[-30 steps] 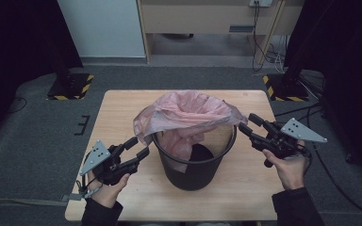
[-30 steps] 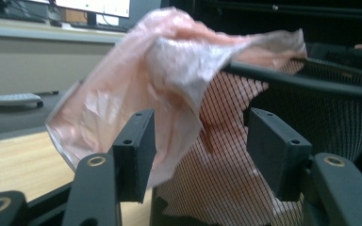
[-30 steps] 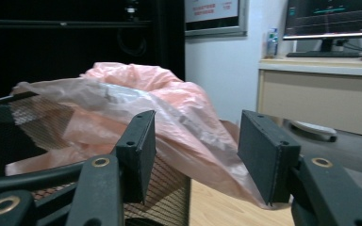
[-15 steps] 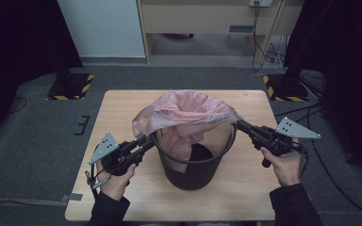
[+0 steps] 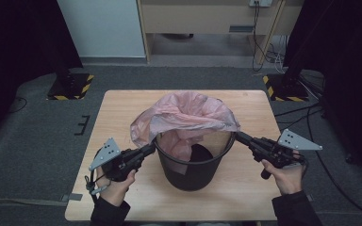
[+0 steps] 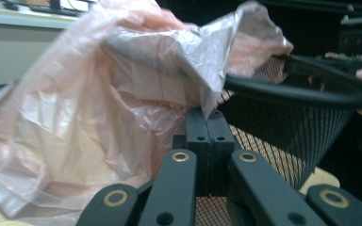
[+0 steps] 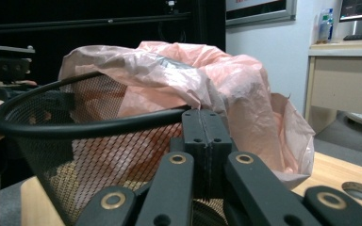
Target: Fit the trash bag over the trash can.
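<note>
Wooden table [image 5: 122, 113], black mesh bin [image 5: 188, 165], loose pink bag [image 5: 184, 117] inside.

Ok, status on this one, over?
Left gripper and right gripper have just closed on thin pink plastic bag. Bag half-draped over black mesh bin. Nothing obstructing.

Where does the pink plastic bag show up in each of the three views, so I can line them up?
High view: pink plastic bag at table centre, draped over the far rim of the black mesh bin.
Left claw view: bag across the left and centre, above the shut jaws.
Right claw view: bag at centre and right, behind the jaws.
Shared landmark: the bin's black rim.
</note>
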A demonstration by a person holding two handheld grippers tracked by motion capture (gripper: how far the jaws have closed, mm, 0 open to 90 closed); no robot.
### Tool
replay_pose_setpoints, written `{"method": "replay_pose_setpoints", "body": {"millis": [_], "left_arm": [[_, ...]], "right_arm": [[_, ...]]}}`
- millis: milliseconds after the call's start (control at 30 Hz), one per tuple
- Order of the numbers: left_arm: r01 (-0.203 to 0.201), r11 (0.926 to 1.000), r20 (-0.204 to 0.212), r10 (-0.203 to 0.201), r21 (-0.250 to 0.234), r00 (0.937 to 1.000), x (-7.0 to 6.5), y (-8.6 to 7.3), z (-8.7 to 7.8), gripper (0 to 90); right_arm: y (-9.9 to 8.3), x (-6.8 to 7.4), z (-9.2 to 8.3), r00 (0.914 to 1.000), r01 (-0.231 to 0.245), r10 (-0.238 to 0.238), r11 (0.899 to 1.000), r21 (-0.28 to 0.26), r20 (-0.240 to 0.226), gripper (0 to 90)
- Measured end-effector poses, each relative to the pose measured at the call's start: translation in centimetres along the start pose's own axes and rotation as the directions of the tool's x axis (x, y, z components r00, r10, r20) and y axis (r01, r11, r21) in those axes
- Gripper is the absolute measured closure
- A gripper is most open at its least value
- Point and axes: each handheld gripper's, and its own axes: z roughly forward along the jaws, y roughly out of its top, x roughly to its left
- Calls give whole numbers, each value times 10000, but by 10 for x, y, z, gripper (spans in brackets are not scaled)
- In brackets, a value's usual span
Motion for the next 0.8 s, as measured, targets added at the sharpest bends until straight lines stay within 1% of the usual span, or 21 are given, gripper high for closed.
{"method": "replay_pose_setpoints", "body": {"millis": [67, 133, 167, 200, 367, 433, 500, 533, 600, 667, 767, 800], "left_arm": [[104, 9999, 9, -104, -115, 9999, 0, -2, 1, 900], [84, 9999, -53, -84, -82, 10000, 1, -2, 1, 900], [82, 9999, -120, -83, -61, 9999, 1, -1, 2, 900], [110, 9999, -231, -111, -75, 9997, 2, 0, 3, 900], [133, 9998, -514, -139, -119, 9986, 12, 3, 13, 900], [128, 9998, -600, -135, -120, 9981, 15, 2, 15, 900], [122, 9999, -662, -126, -75, 9977, 15, -2, 15, 900], [130, 9999, -687, -135, -75, 9975, 15, -3, 15, 900], [115, 9999, -842, -123, -91, 9964, 14, -6, 15, 900], [-51, 10000, -940, 55, 41, 9956, 12, -6, 14, 900], [-310, 9990, -1024, 341, 310, 9942, 9, -7, 12, 900], [-415, 9982, -1091, 459, 422, 9930, 9, -8, 11, 900]], "right_arm": [[-2, 3, 0, 10000, 7, -7, 10000, 44, 15, 900], [-3, 3, 1, 10000, -14, 14, 10000, 18, 87, 900], [-3, 4, 2, 9999, -111, 111, 9999, 33, 106, 900], [-3, 3, 4, 9998, -85, 84, 10000, 1, 167, 900], [-1, -6, 19, 9976, -134, 140, 9999, -98, 681, 900], [-2, -11, 26, 9967, -130, 144, 9998, -181, 799, 900], [-4, -11, 31, 9967, -98, 104, 9999, -79, 804, 900], [-6, -9, 33, 9969, -47, 52, 10000, -68, 785, 900], [-8, -7, 34, 9969, 23, -16, 10000, -86, 789, 900], [-9, -6, 33, 9969, 39, -35, 10000, -52, 782, 900], [-10, -5, 30, 9960, 123, -129, 9999, 70, 887, 900], [-10, -4, 29, 9955, 82, -95, 9999, 140, 947, 900]]}}
